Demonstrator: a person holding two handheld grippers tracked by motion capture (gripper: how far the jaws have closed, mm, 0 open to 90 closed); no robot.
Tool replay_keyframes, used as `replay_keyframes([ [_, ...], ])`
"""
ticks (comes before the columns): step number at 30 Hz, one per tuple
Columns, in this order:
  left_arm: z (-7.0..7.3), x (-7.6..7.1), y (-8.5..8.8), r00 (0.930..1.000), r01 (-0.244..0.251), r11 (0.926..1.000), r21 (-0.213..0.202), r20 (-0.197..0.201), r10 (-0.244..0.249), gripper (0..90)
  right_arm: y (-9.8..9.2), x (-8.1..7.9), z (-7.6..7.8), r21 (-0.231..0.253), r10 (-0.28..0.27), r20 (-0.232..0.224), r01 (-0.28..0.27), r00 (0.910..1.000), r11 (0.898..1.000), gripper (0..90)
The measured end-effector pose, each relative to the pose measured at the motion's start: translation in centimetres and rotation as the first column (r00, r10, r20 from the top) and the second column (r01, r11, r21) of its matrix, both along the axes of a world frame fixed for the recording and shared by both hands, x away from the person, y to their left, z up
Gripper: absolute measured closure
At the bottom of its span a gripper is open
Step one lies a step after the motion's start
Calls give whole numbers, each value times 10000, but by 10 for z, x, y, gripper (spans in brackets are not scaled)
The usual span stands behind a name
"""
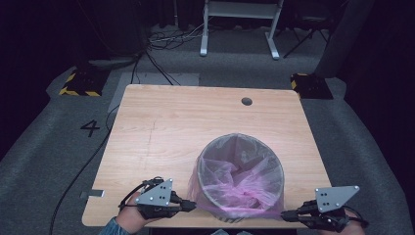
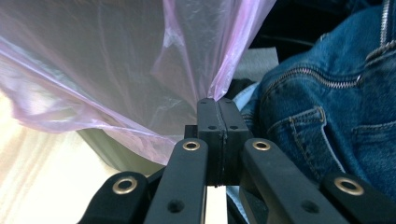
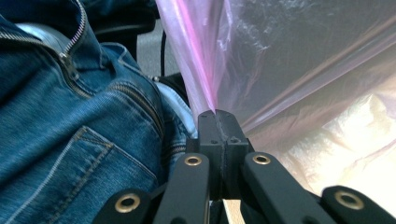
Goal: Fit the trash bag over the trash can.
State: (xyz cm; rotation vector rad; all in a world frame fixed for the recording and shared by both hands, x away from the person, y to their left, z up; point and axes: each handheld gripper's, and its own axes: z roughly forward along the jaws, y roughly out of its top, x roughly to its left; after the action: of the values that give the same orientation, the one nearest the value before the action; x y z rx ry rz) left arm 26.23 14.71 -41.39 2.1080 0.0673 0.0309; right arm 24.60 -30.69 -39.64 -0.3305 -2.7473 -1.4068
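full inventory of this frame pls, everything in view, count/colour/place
Thin pink plastic bin liner: 1, pink, draped over the bin, pinched at both near sides.
Round grey waste bin: 1, grey, near edge of table.
Light wooden table: 1, tan, centre.
Round cable hole: 1, dark, far side of the tabletop.
Yellow-black striped blocks: 2, floor, far corners.
White metal frame: 1, background.
Blue denim jacket: 1, behind the jaws.
Left gripper: 1, black, shut on liner.
Right gripper: 1, black, shut on liner.

Dim room, lit tabletop, soft pics.
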Motion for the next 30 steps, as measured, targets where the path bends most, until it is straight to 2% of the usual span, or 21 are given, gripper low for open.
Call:
replay_keyframes([
  [1,-3,1,-2,9999,-150,9990,409,51,148,897,1,1,-3,-309,-95,46,97,9999,9995,900],
  [2,-8,3,-3,9997,-258,9978,612,13,258,896,2,1,-7,-777,-279,121,288,9995,9966,900],
  [3,-12,6,-2,9993,-341,9976,610,-155,351,897,3,3,-12,-1086,-398,152,412,9991,9932,900],
  [7,-24,15,4,9937,-849,9949,542,-688,885,895,-6,12,-31,-1096,-960,-240,929,9951,9896,900],
  [10,-26,15,7,9906,-1017,9942,345,-880,1044,887,-11,14,-40,-957,-1159,-466,1111,9922,9892,899],
  [11,-26,15,9,9882,-1208,9924,240,-916,1225,824,-11,13,-41,-895,-1180,-479,1134,9919,9895,892],
  [13,-24,17,14,9831,-1404,9900,-163,-1210,1375,636,-14,11,-39,-654,-1446,-200,1430,9893,9876,714],
  [15,-20,17,22,9776,-1839,9804,-713,-1169,1749,480,-18,10,-32,-110,-1719,-138,1717,9850,9851,564],
  [16,-17,17,25,9754,-1945,9761,-970,-1241,1820,432,-21,9,-28,221,-1846,-62,1847,9828,9825,496],
  [19,-9,16,29,9699,-2269,9595,-1667,-1286,2070,355,-25,6,-14,1018,-2156,299,2116,9760,9720,358],
  [21,-4,14,24,9711,-2239,9573,-1827,-1255,2031,327,-20,7,-7,1249,-2318,437,2249,9718,9663,297],
  [23,-1,14,14,9704,-2289,9586,-1693,-1177,2109,307,-11,8,-4,1209,-2337,641,2249,9702,9669,265],
  [26,0,16,-2,9742,-2131,9655,-1496,-1075,1984,297,4,14,-2,1112,-2150,732,2063,9739,9722,277],
  [27,0,17,-7,9754,-2064,9692,-1345,-1064,1930,307,8,16,-3,1022,-2030,700,1954,9767,9754,325],
  [28,0,18,-10,9773,-1938,9737,-1198,-1104,1809,369,12,18,-4,857,-1881,676,1821,9798,9795,442],
  [30,0,18,-13,9768,-2035,9749,-901,-869,1959,600,16,20,-5,535,-1625,628,1592,9847,9858,664],
])
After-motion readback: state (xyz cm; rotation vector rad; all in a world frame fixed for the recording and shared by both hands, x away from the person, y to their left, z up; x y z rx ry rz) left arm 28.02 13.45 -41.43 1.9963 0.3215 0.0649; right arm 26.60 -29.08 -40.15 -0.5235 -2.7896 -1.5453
